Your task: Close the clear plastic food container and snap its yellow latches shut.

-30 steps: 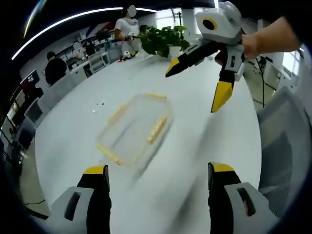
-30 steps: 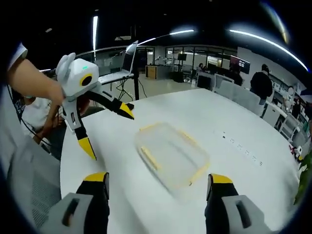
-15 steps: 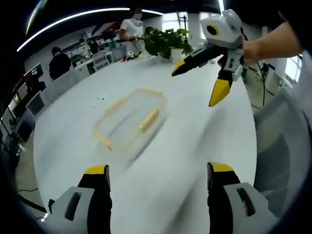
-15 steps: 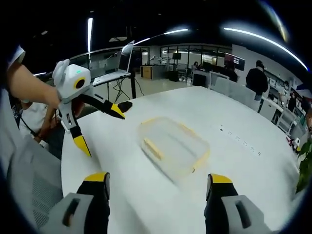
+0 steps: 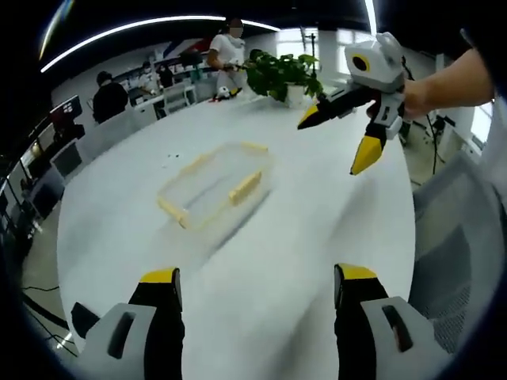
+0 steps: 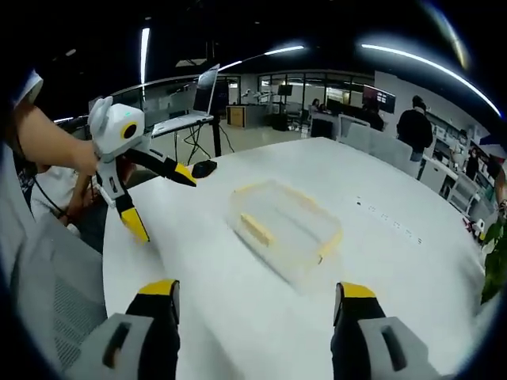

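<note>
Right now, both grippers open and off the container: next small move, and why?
Probably bring the left gripper down toward the clear container on the white table. Both it and the right gripper hang open and apart from it, touching no yellow latch.

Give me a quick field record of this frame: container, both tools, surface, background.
container: clear plastic food container with yellow latches, sits on the table, touched by neither tool
left tool: open, held in the air apart from the container
right tool: open, held in the air apart from the container
surface: white round table
background: potted plant at the table's far edge, people at desks, laptop on a stand
</note>
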A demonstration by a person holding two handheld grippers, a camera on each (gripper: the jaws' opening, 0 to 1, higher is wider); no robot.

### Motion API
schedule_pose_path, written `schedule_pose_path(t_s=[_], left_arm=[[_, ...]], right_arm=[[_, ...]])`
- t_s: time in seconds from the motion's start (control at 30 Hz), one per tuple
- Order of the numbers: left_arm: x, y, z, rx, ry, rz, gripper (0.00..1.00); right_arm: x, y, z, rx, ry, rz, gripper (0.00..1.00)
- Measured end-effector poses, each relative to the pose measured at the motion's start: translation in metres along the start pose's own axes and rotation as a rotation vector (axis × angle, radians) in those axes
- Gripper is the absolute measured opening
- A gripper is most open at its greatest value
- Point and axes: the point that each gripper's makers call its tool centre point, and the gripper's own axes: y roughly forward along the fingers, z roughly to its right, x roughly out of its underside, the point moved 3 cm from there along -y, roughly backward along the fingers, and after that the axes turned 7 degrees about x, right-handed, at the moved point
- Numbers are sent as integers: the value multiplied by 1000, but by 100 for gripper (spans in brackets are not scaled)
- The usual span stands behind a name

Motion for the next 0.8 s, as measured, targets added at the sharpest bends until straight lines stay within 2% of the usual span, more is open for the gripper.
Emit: schedule_pose_path(t_s=[0.17, 0.47, 0.6, 0.8], left_arm=[[8, -4, 4, -5, -7, -6, 77], [14, -13, 7, -33, -39, 21, 77], [21, -13, 15, -28, -34, 10, 77], [23, -18, 21, -35, -59, 30, 77]], right_arm=[[3, -3, -4, 1, 5, 4, 78], [9, -13, -6, 17, 24, 18, 77], [14, -17, -9, 26, 21, 22, 77], [21, -25, -15, 30, 44, 26, 77]])
